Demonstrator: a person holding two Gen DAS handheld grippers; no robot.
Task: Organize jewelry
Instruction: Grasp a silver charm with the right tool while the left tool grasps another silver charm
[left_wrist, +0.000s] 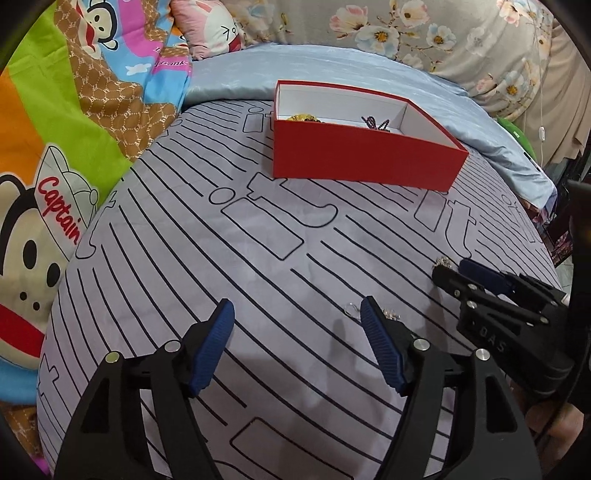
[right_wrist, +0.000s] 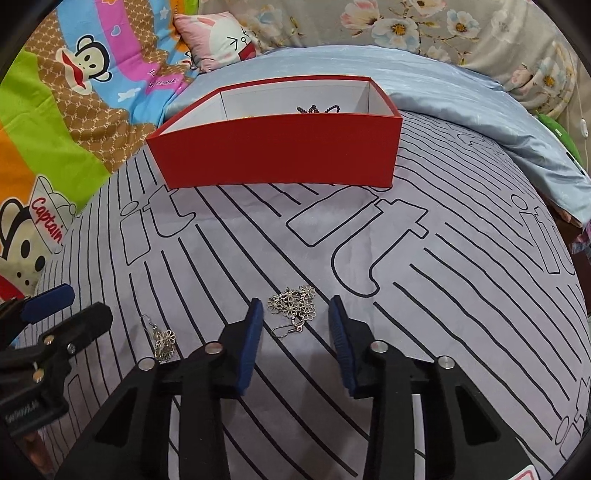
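Observation:
A red box (right_wrist: 277, 147) with a white inside stands on the grey striped bedsheet; it also shows in the left wrist view (left_wrist: 362, 155). A dark bead string (left_wrist: 375, 123) and a gold piece (left_wrist: 303, 118) lie in it. A silver flower earring (right_wrist: 293, 304) lies on the sheet just ahead of my right gripper (right_wrist: 295, 314), between its open fingers. A second silver earring (right_wrist: 162, 339) lies to its left, near my left gripper (right_wrist: 66, 306). In the left wrist view my left gripper (left_wrist: 297, 314) is open and empty, with that earring (left_wrist: 351, 308) at its right fingertip.
A monkey-print quilt (left_wrist: 55, 147) lies at the left, a light blue blanket (right_wrist: 480, 99) and floral pillows (left_wrist: 443, 33) behind the box. The bed's edge (left_wrist: 546, 236) falls off at the right.

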